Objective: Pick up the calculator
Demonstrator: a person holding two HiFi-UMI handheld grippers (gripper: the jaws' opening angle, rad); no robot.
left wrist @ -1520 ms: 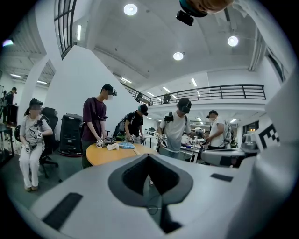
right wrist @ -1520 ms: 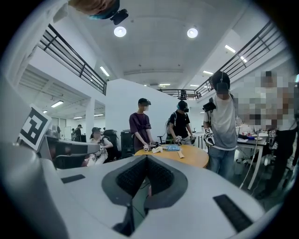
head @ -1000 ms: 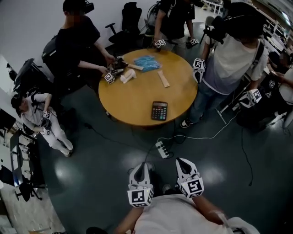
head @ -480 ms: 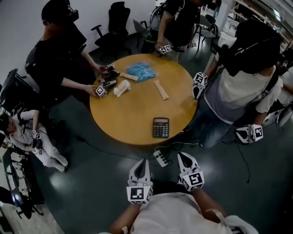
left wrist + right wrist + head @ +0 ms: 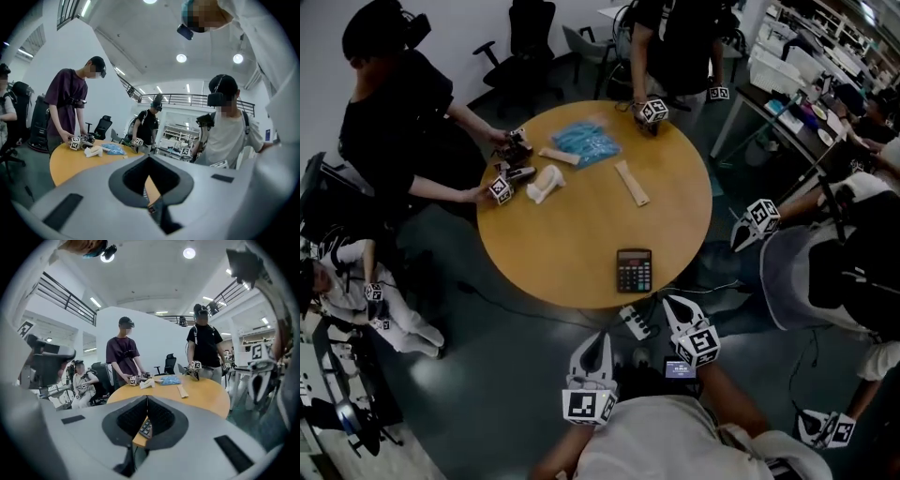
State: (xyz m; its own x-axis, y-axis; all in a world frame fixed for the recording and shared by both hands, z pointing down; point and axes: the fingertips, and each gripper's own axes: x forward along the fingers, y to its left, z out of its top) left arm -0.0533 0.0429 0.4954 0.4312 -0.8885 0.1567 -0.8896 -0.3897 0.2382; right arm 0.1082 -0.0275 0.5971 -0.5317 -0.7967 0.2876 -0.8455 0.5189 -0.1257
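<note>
Fingers of the left gripper (image 5: pixel 598 339) and right gripper (image 5: pixel 671 302) are closed, empty, short of the surface's (image 5: pixel 572 239) near edge; the calculator (image 5: pixel 635 270) apparently lies just inside it.

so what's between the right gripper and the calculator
Head view: only the table rim and a bit of floor separate the right gripper from the calculator; a power strip lies just beside that line.
</note>
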